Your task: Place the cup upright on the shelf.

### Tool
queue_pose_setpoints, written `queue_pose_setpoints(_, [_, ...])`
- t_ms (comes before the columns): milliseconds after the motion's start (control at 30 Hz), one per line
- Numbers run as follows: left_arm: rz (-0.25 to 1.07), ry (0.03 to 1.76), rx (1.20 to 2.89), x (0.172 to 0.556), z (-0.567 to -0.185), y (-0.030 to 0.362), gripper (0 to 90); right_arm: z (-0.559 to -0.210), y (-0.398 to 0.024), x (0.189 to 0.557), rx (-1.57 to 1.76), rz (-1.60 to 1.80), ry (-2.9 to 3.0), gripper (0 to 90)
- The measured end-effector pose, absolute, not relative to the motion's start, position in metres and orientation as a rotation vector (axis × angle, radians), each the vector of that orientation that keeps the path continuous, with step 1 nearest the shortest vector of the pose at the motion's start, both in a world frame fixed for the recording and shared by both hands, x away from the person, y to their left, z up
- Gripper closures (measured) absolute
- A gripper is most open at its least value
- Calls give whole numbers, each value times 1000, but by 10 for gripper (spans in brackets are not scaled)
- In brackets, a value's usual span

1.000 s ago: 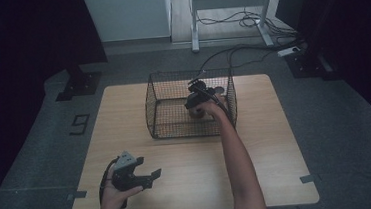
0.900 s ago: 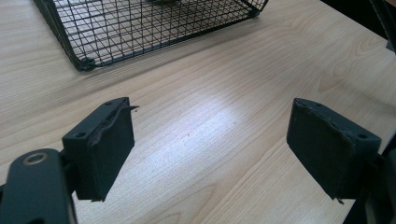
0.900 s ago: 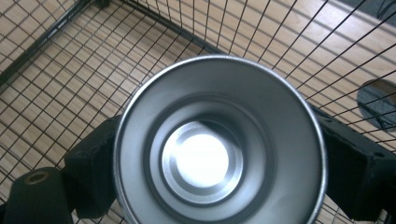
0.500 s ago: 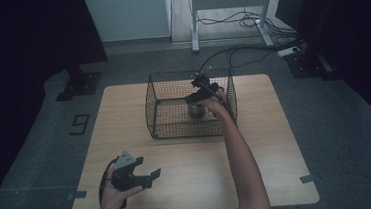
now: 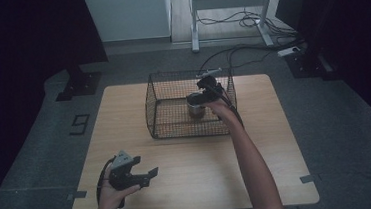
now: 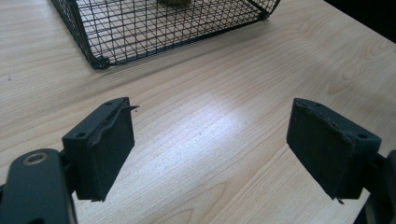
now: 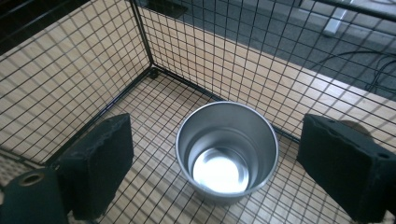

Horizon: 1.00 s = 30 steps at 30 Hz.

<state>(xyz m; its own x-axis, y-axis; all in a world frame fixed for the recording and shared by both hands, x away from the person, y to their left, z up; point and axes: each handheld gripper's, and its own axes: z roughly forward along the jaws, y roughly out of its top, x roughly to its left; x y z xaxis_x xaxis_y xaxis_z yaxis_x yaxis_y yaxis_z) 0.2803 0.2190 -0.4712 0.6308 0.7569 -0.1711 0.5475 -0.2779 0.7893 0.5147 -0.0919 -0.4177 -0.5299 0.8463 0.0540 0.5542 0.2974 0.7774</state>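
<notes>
Steel cup [image 7: 227, 151] upright in wire basket [image 7: 70, 70] — below right gripper's [image 7: 224, 163] parted jaws

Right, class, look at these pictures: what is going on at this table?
A person works with a gripper in each hand. A metal cup stands upright inside the wire basket on the wooden table. The right gripper hangs above the cup, pads apart and clear of it; its jaws have just been closing. The left gripper, open with nothing between its jaws, waits near the table's front edge.
</notes>
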Motion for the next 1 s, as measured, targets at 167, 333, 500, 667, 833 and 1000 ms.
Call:
queue_pose_setpoints(167, [298,1024,1971,281,-472,218,154,-413,-98,496,1237,1115,2189,133])
queue_pose_setpoints(333, [295,1022,1977,281,-473,216,154,-410,-107,474,1213,1162,2174,150])
queue_pose_setpoints(500, [293,1017,1987,281,-474,213,153,-410,-117,450,1186,1206,2164,158])
queue_pose_setpoints(667, [292,1015,1997,281,-475,210,154,-413,-132,425,1165,1266,2149,168])
queue_pose_setpoints(833, [290,1015,2001,281,-476,208,153,-419,-145,404,1158,1287,2134,174])
queue_pose_setpoints(1000, [289,1013,2002,280,-476,208,153,-426,-157,385,1148,1289,2120,178])
